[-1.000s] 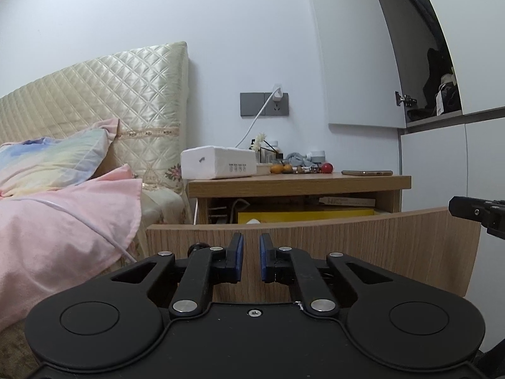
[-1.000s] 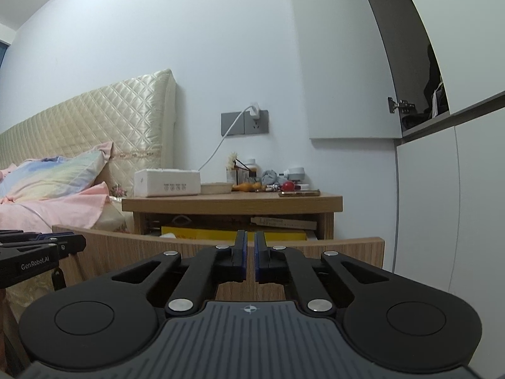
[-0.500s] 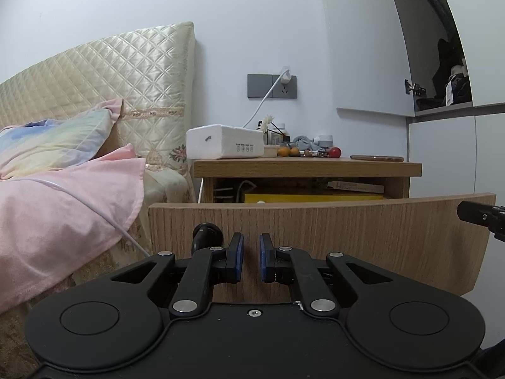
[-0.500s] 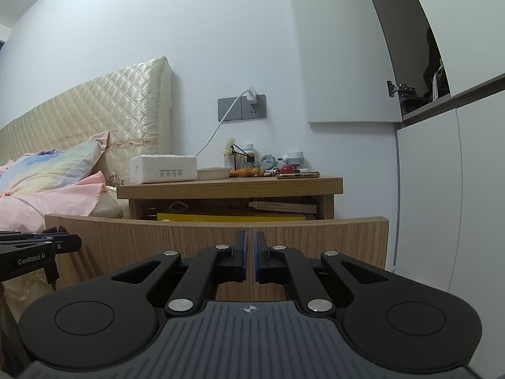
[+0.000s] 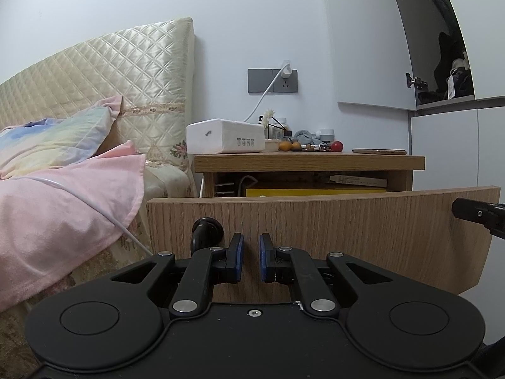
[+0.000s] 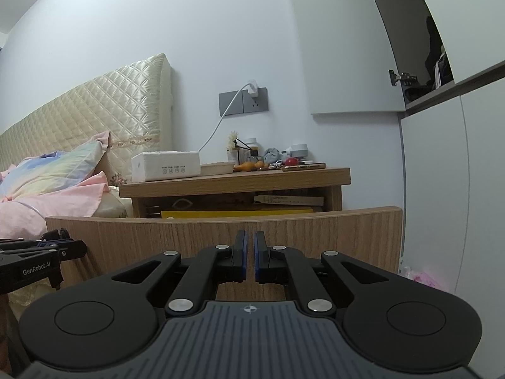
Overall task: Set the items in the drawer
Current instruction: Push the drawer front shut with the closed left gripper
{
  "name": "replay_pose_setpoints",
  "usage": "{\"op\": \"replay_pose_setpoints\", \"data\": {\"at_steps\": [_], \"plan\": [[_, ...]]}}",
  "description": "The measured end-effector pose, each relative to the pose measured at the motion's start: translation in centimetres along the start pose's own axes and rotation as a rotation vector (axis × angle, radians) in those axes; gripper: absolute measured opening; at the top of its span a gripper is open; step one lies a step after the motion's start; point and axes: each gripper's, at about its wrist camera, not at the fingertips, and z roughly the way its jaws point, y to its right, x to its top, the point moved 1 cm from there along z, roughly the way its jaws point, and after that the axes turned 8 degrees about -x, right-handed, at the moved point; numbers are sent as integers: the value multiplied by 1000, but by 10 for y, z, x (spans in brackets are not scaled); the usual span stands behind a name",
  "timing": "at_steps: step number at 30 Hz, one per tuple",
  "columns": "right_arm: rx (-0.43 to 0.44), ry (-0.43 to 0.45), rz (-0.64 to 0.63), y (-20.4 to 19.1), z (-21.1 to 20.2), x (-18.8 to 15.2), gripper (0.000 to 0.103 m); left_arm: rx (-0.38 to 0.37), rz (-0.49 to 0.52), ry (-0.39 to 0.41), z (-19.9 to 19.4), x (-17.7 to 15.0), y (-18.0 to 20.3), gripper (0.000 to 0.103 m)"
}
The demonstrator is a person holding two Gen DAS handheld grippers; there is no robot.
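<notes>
Your left gripper (image 5: pixel 248 258) jaws are sitting nearly closed w/ a slim gap btwn the blue pads, holding nothing. Right gripper (image 6: pixel 249 256) is the same but tighter, pads almost touching, also empty.

Both are hovering low, facing the pulled-out light oak wood-grain drawer front (image 5: pixel 331 221), w/ its round black knob (image 5: pixel 206 228) just left of your left jaws. The drawer is already open, so judging by that you're starting a fetch.

The items are lying up on the oak nightstand bench (image 6: pixel 240 181): small red ball (image 6: pixel 292 160), orange fruit (image 6: pixel 249 166), flat gold-coloured phone (image 6: pixel 303 166), white rectangular box (image 6: pixel 165 165).

To do it well, lift clear of the drawer's top edge first, open wide before reaching, and take one small thing at a time. The ball is likely to roll, so close across its middle. The phone is thin and flat; approach it from the bench edge.
</notes>
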Motion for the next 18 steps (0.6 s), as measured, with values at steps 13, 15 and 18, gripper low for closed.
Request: {"op": "replay_pose_setpoints", "data": {"at_steps": [13, 15, 18], "plan": [[31, -32, 31, 2, 11, 5, 5, -9, -7, -16, 6, 4, -1, 9], [37, -46, 32, 2, 15, 5, 5, -15, -12, -22, 9, 5, -2, 9], [47, -68, 27, 1, 23, 6, 5, -16, -11, -31, 16, 8, -3, 9]]}}
